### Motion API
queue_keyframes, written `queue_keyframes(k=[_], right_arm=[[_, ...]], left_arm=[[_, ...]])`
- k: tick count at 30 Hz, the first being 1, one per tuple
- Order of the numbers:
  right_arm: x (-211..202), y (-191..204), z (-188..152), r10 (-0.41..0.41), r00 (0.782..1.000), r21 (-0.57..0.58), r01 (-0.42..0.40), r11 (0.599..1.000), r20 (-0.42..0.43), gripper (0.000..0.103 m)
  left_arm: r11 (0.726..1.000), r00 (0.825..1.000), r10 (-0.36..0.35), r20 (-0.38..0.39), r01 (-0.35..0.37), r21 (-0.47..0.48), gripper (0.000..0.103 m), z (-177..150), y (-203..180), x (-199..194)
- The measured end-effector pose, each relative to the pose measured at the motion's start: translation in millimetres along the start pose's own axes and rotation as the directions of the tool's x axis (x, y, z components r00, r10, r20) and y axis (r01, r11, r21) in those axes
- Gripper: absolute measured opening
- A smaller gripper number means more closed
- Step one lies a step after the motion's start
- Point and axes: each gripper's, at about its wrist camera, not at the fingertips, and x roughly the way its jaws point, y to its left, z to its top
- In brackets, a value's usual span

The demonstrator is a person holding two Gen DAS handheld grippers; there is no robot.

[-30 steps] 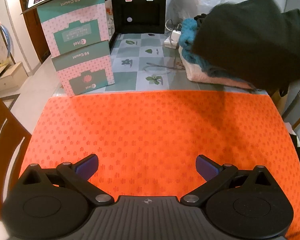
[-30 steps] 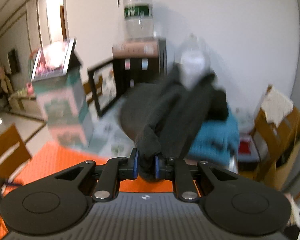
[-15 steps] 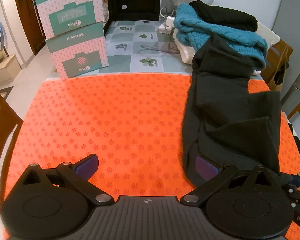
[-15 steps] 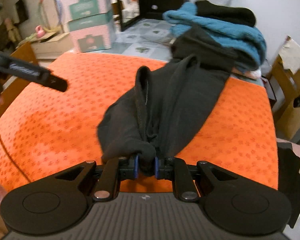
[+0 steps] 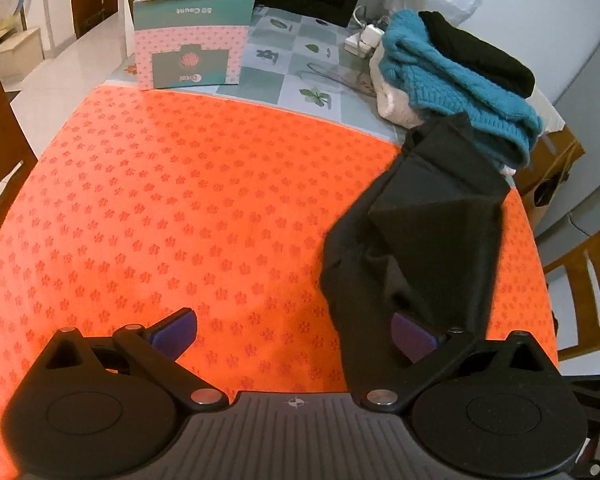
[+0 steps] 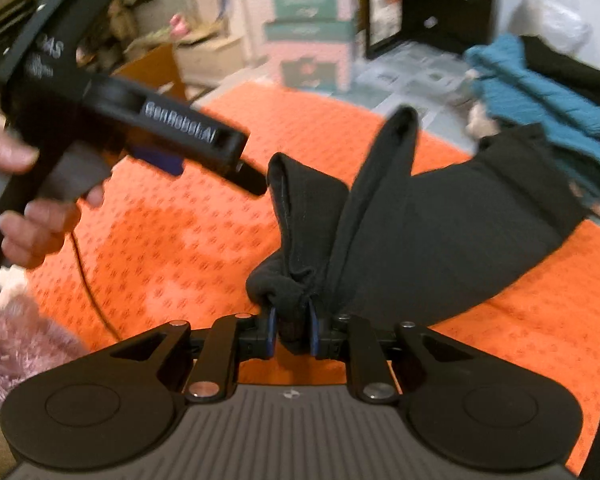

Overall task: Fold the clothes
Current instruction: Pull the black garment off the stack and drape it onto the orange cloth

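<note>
The right hand-held gripper (image 6: 292, 334) has a bunched fold of the black garment (image 6: 452, 240) between its blue pads; its jaws are narrow and easing open, the cloth still pinched between them. From that pinch the garment fans away toward 1 o'clock across the orange mat (image 6: 172, 240) that covers the bench, one ridge of it standing up toward 12 o'clock. Its far end touches the pile of clothes at 2 o'clock, where a teal sweater (image 6: 540, 92) lies under another black piece.

In the left wrist view, the left hand-held gripper (image 5: 294, 334) stands wide, nothing between its pads. Its right finger (image 5: 412, 336) is at the near edge of the black garment (image 5: 420, 248), which runs from 4 o'clock up to the pile at 1 o'clock; whether the finger touches the cloth I cannot tell. The left finger is over bare orange mat (image 5: 160, 200).

At 11 o'clock, beyond the mat, two pink-and-green boxes (image 5: 192, 44) are stacked on the checked tablecloth (image 5: 280, 64).

In the right wrist view a person's hand (image 6: 32, 208) grips the left tool's handle at 9 o'clock, beside a pink fuzzy sleeve (image 6: 16, 340).
</note>
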Motion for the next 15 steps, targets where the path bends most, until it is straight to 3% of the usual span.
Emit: queue_keyframes(k=[7, 9, 11, 15], right_arm=[[-32, -11, 14, 0.011, 0.999, 0.024, -0.012, 1.0, 0.046, 0.041], [-38, -15, 24, -0.009, 0.997, 0.031, 0.006, 0.999, 0.079, 0.056], [-38, -20, 35, -0.032, 0.994, 0.042, 0.028, 0.999, 0.106, 0.062], [-6, -31, 56, -0.048, 0.995, 0.079, 0.041, 0.996, 0.091, 0.064]], left_arm=[[1.0, 1.0, 0.019, -0.014, -0.019, -0.01, 0.103, -3, 6, 8], [1.0, 1.0, 0.016, -0.022, -0.016, -0.011, 0.102, -4, 7, 12], [1.0, 1.0, 0.018, -0.024, -0.018, 0.0, 0.102, -6, 7, 14], [0.999, 0.999, 0.031, -0.026, -0.03, 0.028, 0.102, -10, 8, 16]])
